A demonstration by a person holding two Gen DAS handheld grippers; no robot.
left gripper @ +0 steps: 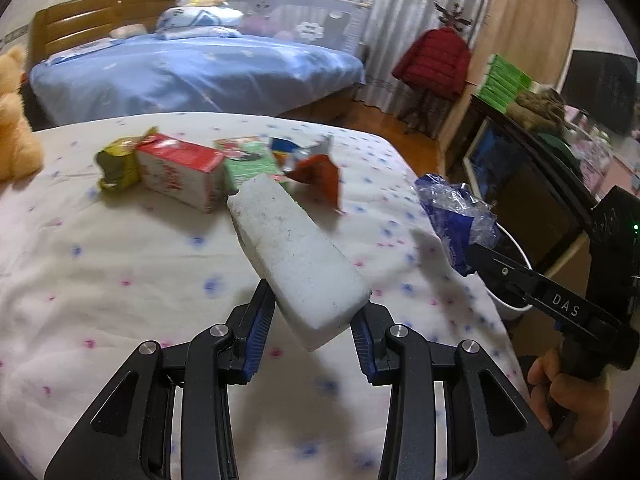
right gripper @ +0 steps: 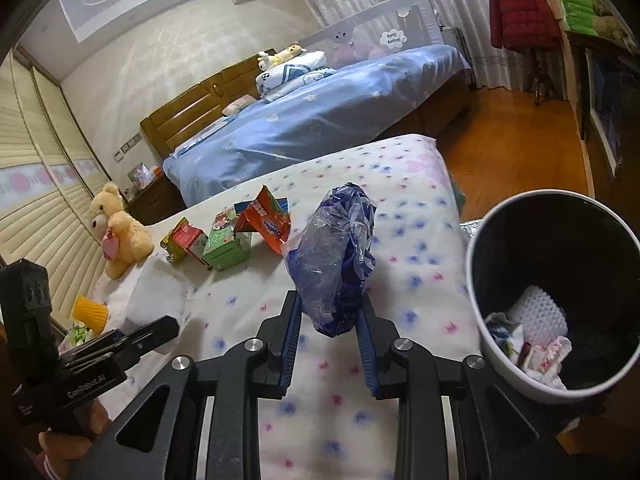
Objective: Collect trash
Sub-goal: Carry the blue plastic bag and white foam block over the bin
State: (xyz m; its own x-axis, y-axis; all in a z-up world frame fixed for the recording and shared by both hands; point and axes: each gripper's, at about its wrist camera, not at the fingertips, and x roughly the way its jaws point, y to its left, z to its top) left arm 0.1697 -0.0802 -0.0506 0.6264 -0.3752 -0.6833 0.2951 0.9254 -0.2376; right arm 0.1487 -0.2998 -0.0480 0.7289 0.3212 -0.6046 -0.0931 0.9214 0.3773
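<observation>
In the left wrist view my left gripper (left gripper: 316, 308) is shut on a long white foam block (left gripper: 296, 252), held above the flowered bedspread (left gripper: 120, 280). My right gripper (right gripper: 330, 308) is shut on a crumpled blue plastic bag (right gripper: 336, 256), just left of a white bin (right gripper: 476, 280) with a dark inside and some trash in it. On the bedspread lie a red and white carton (left gripper: 180, 172), a green carton (left gripper: 248, 164), a yellow-green wrapper (left gripper: 116, 164) and an orange wrapper (left gripper: 320, 176). The right gripper (left gripper: 470, 256) with the bag (left gripper: 452, 216) shows at the right of the left wrist view.
A teddy bear (right gripper: 120, 236) sits at the bedspread's far left. Beyond is a bed with blue covers (right gripper: 320, 120). Wooden floor (right gripper: 500, 140) lies past the bedspread's edge. A dark cabinet (left gripper: 532, 200) stands behind the bin, and a red jacket (left gripper: 432, 64) hangs on a stand.
</observation>
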